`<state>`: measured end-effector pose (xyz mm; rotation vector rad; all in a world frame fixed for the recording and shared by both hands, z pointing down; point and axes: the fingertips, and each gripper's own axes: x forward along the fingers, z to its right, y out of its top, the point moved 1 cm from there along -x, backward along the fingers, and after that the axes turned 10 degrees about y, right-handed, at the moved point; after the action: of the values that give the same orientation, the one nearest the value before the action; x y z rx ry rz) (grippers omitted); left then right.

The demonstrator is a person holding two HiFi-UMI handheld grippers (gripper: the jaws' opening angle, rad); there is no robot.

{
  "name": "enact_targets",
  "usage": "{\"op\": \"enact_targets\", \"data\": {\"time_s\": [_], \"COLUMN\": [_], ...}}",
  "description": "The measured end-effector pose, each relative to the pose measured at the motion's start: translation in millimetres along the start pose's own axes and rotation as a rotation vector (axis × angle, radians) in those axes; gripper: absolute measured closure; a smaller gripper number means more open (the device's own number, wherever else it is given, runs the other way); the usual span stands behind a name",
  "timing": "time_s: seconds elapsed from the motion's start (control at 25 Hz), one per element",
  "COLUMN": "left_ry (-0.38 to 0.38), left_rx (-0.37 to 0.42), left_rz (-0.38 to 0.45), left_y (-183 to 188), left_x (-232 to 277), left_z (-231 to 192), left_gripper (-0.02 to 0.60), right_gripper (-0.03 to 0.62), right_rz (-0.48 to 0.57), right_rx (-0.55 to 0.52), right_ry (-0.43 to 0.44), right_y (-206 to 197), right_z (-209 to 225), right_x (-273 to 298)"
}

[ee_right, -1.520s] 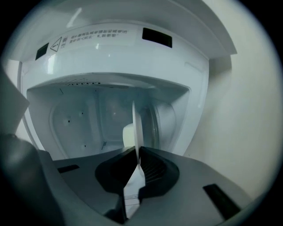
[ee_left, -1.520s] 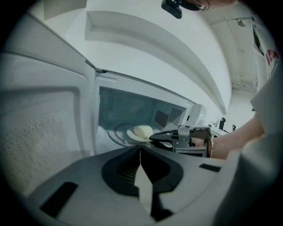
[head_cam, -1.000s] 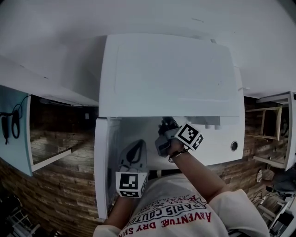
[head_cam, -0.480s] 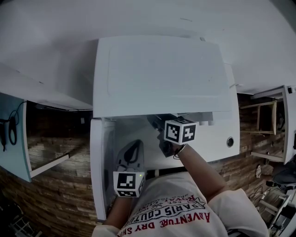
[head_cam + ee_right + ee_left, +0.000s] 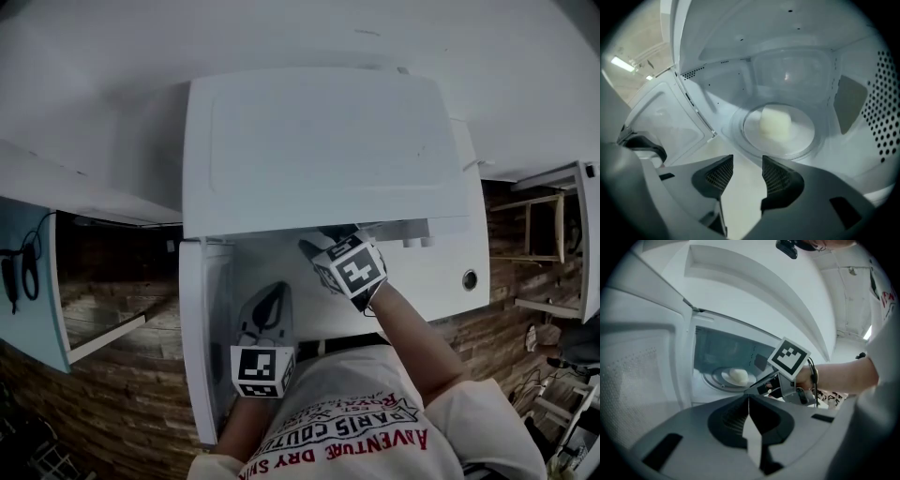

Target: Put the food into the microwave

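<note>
Food (image 5: 775, 123) rests on microwave (image 5: 319, 141) plate (image 5: 802, 135); we find right gripper (image 5: 746, 161) jaws just opened, empty; left gripper (image 5: 749, 397) pressed together.

Everything looks dim and grey, fisheye lenses bend the edges into black corners, a ceiling strip light (image 5: 622, 63) glows far left, and the pale food (image 5: 775, 123) inside the microwave (image 5: 797, 70) looks slightly soft with blur.

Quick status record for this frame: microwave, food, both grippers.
microwave: door open, swung to the left
food: pale lump on the plate inside the cavity
right gripper: jaws have just been opening, now apart, nothing between them, facing the food
left gripper: jaws together, empty
task: food is in; door not yet closed
</note>
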<state>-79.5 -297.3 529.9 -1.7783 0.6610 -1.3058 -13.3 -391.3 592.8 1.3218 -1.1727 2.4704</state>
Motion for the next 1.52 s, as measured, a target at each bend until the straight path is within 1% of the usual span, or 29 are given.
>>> {"op": "enact_targets", "data": {"time_s": [0.08, 0.36, 0.44, 0.52, 0.64, 0.68, 0.8, 0.88, 0.96, 1.04, 1.16, 1.32, 1.52], "left_ry": [-0.005, -0.011, -0.009, -0.008, -0.008, -0.009, -0.027, -0.042, -0.045, -0.048, -0.065, -0.083, -0.073], "left_rx": [0.001, 0.012, 0.018, 0.022, 0.005, -0.008, -0.035, -0.034, -0.018, 0.0, 0.034, 0.079, 0.159], "left_rz": [-0.002, 0.001, 0.005, 0.014, 0.034, 0.042, 0.066, 0.091, 0.125, 0.161, 0.246, 0.366, 0.447], "left_y": [-0.8, -1.2, 0.1, 3.9, 11.9, 15.0, 24.1, 32.2, 43.2, 56.7, 86.8, 123.2, 144.5], "left_x": [0.2, -3.2, -3.6, -4.2, -8.1, -10.6, -21.7, -28.5, -32.9, -38.1, -52.8, -78.6, -102.7], "left_z": [1.4, 3.3, 3.0, 3.9, 7.3, 9.1, 18.3, 23.7, 25.8, 28.1, 35.6, 46.4, 52.4], "left_gripper": [0.574, 0.574, 0.574, 0.574, 0.574, 0.574, 0.574, 0.574, 0.574, 0.574, 0.574, 0.574, 0.574], "right_gripper": [0.396, 0.402, 0.418, 0.452, 0.532, 0.548, 0.556, 0.56, 0.571, 0.582, 0.582, 0.582, 0.582], "right_rz": [-0.031, -0.025, -0.011, 0.023, 0.104, 0.134, 0.216, 0.273, 0.341, 0.421, 0.533, 0.627, 0.767], "right_rx": [-0.023, -0.002, 0.005, 0.011, 0.027, 0.036, 0.065, 0.082, 0.08, 0.058, 0.009, -0.027, -0.058], "right_ry": [-0.004, -0.015, -0.025, -0.053, -0.106, -0.119, -0.132, -0.123, -0.129, -0.16, -0.205, -0.222, -0.237], "right_y": [-4.3, -12.2, -13.7, -11.4, -5.8, -4.3, -2.1, 1.7, 9.4, 18.0, 28.6, 33.7, 41.0], "right_z": [0.5, -3.1, -5.2, -6.3, -10.4, -13.4, -27.8, -38.4, -46.2, -53.7, -70.9, -94.1, -115.9], "right_x": [0.8, 0.3, -2.9, -10.4, -29.7, -37.7, -63.7, -80.9, -98.8, -120.4, -153.3, -182.2, -216.6]}}
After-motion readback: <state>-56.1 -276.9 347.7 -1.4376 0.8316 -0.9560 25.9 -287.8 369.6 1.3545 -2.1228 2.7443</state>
